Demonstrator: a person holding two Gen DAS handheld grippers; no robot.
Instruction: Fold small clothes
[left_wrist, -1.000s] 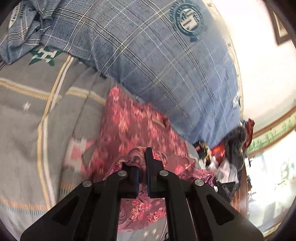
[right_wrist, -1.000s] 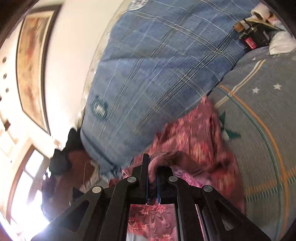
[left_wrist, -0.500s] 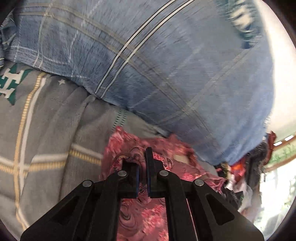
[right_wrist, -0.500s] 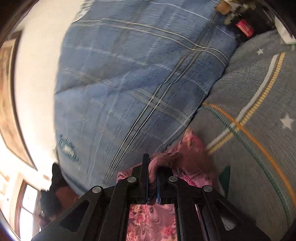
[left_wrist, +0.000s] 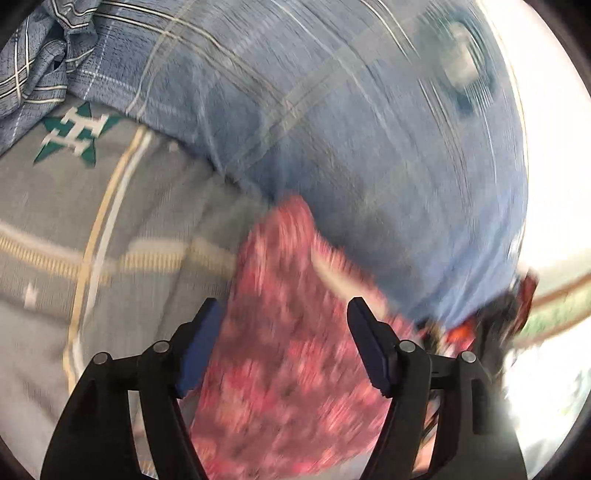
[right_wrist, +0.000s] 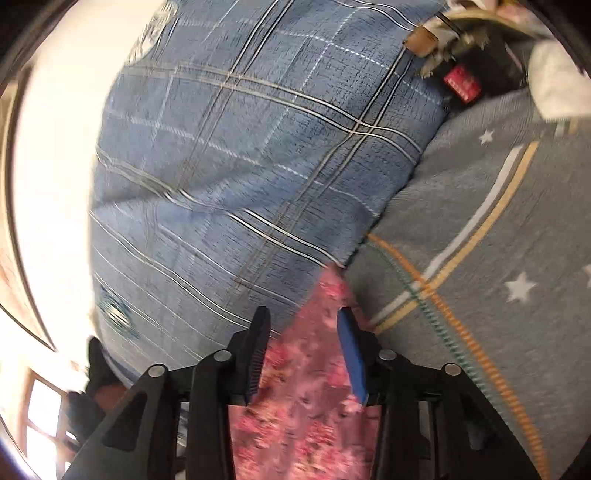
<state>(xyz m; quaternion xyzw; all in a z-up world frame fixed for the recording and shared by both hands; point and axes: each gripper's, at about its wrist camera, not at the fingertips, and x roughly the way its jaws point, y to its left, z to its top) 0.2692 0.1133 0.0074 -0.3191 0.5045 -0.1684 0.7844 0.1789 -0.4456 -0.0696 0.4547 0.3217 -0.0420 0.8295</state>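
A pink flowered garment (left_wrist: 291, 354) lies on the grey bedspread (left_wrist: 110, 229), its far edge against the blue plaid pillow (left_wrist: 332, 129). My left gripper (left_wrist: 284, 314) is open above it, jaws wide apart, holding nothing. The same garment shows in the right wrist view (right_wrist: 303, 406), below my right gripper (right_wrist: 303, 321), which is also open and empty. The left wrist view is blurred by motion.
The blue plaid pillow (right_wrist: 240, 184) stands along the far side by a white wall. Crumpled plaid cloth (left_wrist: 33, 66) lies at upper left. Clutter with a red item (right_wrist: 461, 85) sits beyond the pillow. The bedspread (right_wrist: 498, 240) stretches right, with stripes and stars.
Both grippers were shut on the pink garment; now both have opened and let it go. The garment lies flat on the bed near the pillow.
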